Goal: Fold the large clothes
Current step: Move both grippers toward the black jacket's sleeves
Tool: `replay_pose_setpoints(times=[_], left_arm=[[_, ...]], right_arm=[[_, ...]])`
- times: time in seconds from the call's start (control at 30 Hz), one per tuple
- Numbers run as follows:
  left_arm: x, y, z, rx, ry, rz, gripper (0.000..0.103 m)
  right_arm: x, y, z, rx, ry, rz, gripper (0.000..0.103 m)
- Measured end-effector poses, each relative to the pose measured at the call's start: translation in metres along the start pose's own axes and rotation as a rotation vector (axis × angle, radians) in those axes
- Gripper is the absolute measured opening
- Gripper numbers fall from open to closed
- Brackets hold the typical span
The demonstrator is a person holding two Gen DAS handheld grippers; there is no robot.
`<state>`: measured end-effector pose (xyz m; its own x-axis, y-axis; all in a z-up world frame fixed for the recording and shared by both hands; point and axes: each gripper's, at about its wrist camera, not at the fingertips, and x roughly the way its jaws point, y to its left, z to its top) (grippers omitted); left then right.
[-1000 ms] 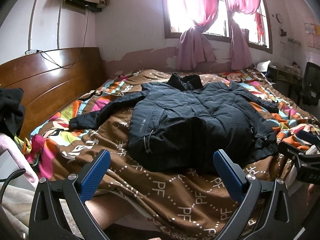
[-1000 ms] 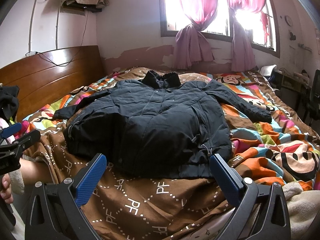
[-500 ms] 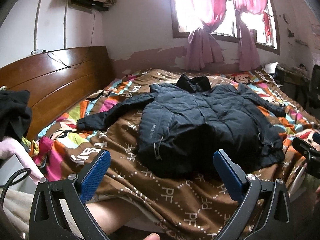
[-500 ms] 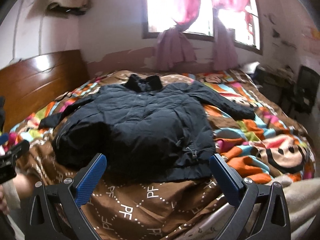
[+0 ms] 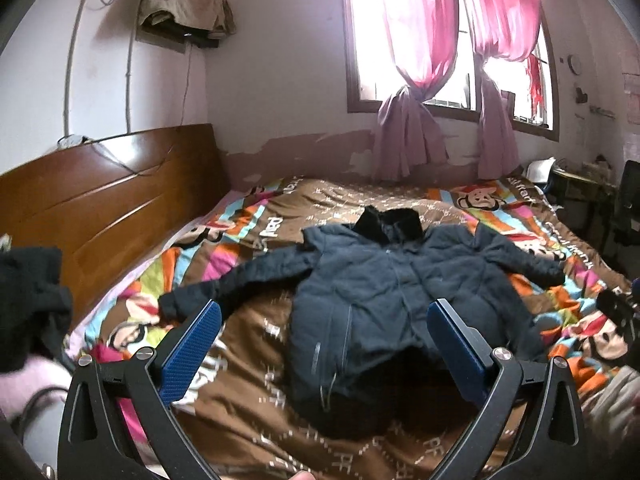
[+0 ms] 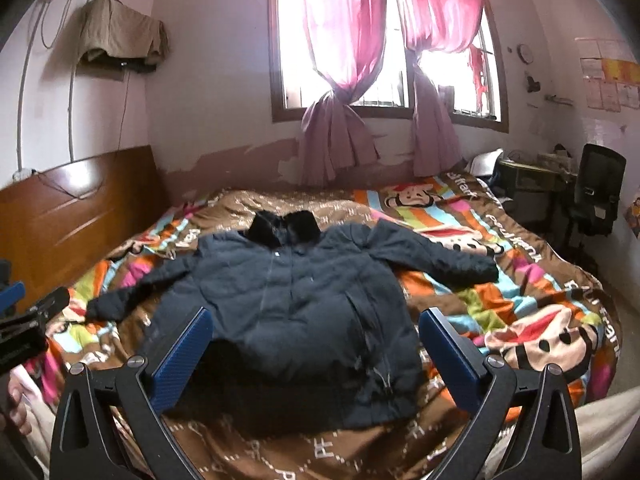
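Observation:
A dark navy padded jacket (image 5: 384, 300) lies flat on the bed, collar towards the window, both sleeves spread out. It also shows in the right wrist view (image 6: 304, 300). My left gripper (image 5: 324, 348) is open and empty, held above the near edge of the bed in front of the jacket's hem. My right gripper (image 6: 316, 352) is open and empty, held above the hem on the right side. Neither touches the jacket. The left gripper also shows at the left edge of the right wrist view (image 6: 24, 328).
A colourful cartoon-print bedspread (image 6: 540, 320) covers the bed. A wooden headboard (image 5: 100, 208) runs along the left. Dark clothing (image 5: 28, 300) lies at the left. A window with pink curtains (image 6: 344, 60) is behind. A desk and black chair (image 6: 596, 192) stand at the right.
Both grippers have risen and pulled back from the bed, so the jacket looks smaller and further off. The jacket has not moved. Both grippers stay open.

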<state>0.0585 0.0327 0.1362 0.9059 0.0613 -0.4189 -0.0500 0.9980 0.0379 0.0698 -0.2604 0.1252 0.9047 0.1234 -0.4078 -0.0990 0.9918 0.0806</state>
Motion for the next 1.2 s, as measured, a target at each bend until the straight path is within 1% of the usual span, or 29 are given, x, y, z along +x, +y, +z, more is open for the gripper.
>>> replay_pose_setpoints(times=[0.07, 0.17, 0.23, 0.27, 0.3, 0.33, 0.37, 0.4, 0.43, 0.5, 0.57, 0.63, 0.73, 0.77, 0.8, 0.83, 0.87, 0.9, 0.93, 1.0, 1.1, 1.13, 1.2], left_arm=[[0.003, 0.001, 0.02, -0.004, 0.015, -0.013, 0.101], [0.016, -0.004, 0.051, -0.012, 0.065, -0.052, 0.101], [0.025, -0.009, 0.069, 0.001, 0.086, -0.075, 0.101], [0.031, -0.012, 0.08, 0.003, 0.08, -0.102, 0.101], [0.032, -0.012, 0.086, 0.001, 0.064, -0.114, 0.101], [0.035, -0.014, 0.095, -0.002, 0.032, -0.126, 0.101], [0.039, -0.016, 0.105, 0.002, 0.007, -0.127, 0.101], [0.045, -0.019, 0.115, 0.008, -0.012, -0.12, 0.101], [0.052, -0.022, 0.125, 0.011, -0.021, -0.113, 0.101], [0.067, -0.023, 0.14, 0.008, -0.021, -0.108, 0.101], [0.085, -0.027, 0.157, 0.002, -0.01, -0.114, 0.101], [0.097, -0.027, 0.173, -0.002, -0.023, -0.169, 0.101], [0.111, -0.037, 0.191, 0.033, -0.067, -0.219, 0.101], [0.118, -0.041, 0.196, 0.051, -0.076, -0.223, 0.101], [0.125, -0.045, 0.199, 0.069, -0.085, -0.225, 0.101], [0.137, -0.053, 0.202, 0.092, -0.085, -0.228, 0.101], [0.146, -0.059, 0.202, 0.106, -0.077, -0.229, 0.101], [0.159, -0.066, 0.2, 0.117, -0.064, -0.23, 0.101], [0.174, -0.073, 0.199, 0.122, -0.047, -0.233, 0.101], [0.201, -0.086, 0.194, 0.114, -0.023, -0.253, 0.101], [0.239, -0.103, 0.184, 0.086, -0.01, -0.294, 0.101], [0.249, -0.108, 0.182, 0.086, -0.005, -0.303, 0.101], [0.273, -0.121, 0.179, 0.103, 0.005, -0.306, 0.101]], right_arm=[[0.003, 0.0, 0.017, -0.006, 0.014, 0.04, 0.103], [0.013, -0.004, 0.039, 0.01, 0.063, 0.109, 0.103], [0.024, -0.005, 0.051, -0.012, 0.111, 0.136, 0.103], [0.031, -0.004, 0.058, -0.04, 0.153, 0.146, 0.103], [0.04, -0.004, 0.064, -0.062, 0.198, 0.163, 0.103], [0.053, -0.006, 0.075, -0.078, 0.265, 0.209, 0.103], [0.063, -0.007, 0.082, -0.083, 0.316, 0.242, 0.103], [0.072, -0.01, 0.087, -0.088, 0.348, 0.254, 0.103], [0.087, -0.015, 0.099, -0.096, 0.386, 0.248, 0.103], [0.103, -0.024, 0.114, -0.103, 0.397, 0.212, 0.103], [0.121, -0.039, 0.134, -0.09, 0.377, 0.139, 0.103], [0.137, -0.054, 0.153, -0.044, 0.384, 0.096, 0.103], [0.165, -0.087, 0.188, 0.064, 0.436, 0.09, 0.103], [0.171, -0.098, 0.199, 0.103, 0.428, 0.079, 0.103], [0.175, -0.11, 0.21, 0.139, 0.396, 0.071, 0.103], [0.18, -0.119, 0.217, 0.16, 0.36, 0.068, 0.103], [0.186, -0.132, 0.222, 0.18, 0.301, 0.064, 0.103], [0.193, -0.14, 0.223, 0.183, 0.267, 0.049, 0.103], [0.205, -0.15, 0.221, 0.18, 0.247, 0.011, 0.103], [0.231, -0.171, 0.216, 0.191, 0.239, -0.054, 0.103], [0.269, -0.205, 0.2, 0.223, 0.297, -0.145, 0.103], [0.283, -0.22, 0.193, 0.233, 0.328, -0.184, 0.103], [0.298, -0.242, 0.182, 0.25, 0.357, -0.224, 0.103]])
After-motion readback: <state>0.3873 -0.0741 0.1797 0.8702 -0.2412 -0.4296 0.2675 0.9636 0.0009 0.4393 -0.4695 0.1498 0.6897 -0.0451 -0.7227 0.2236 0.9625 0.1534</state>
